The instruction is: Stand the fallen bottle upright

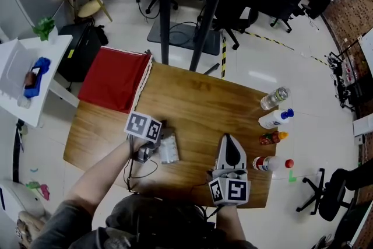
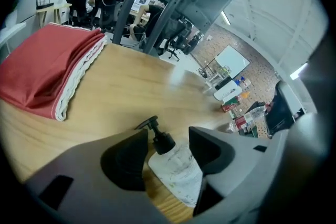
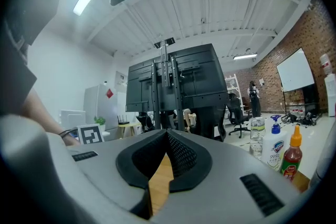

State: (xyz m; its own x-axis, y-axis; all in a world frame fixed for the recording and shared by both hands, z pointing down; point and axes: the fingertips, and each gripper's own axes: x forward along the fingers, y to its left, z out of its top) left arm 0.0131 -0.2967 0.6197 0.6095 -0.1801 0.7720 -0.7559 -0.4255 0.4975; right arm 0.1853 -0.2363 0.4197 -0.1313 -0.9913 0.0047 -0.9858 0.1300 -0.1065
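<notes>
Left gripper view: my left gripper [image 2: 167,136] has its jaws apart, straddling the pump bottle [image 2: 176,173] on the wooden table [image 2: 131,86], pads clear of it, pump end pointing away; my right gripper [image 3: 167,136] is clenched on nothing

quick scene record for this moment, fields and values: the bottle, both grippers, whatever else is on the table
target: pump bottle, lying on its side on the table
left gripper: jaws apart, either side of the bottle's neck, not pressing
right gripper: jaws together, empty
red cloth: far left corner of the table
row of bottles: four along the right edge
task status: bottle not yet upright
</notes>
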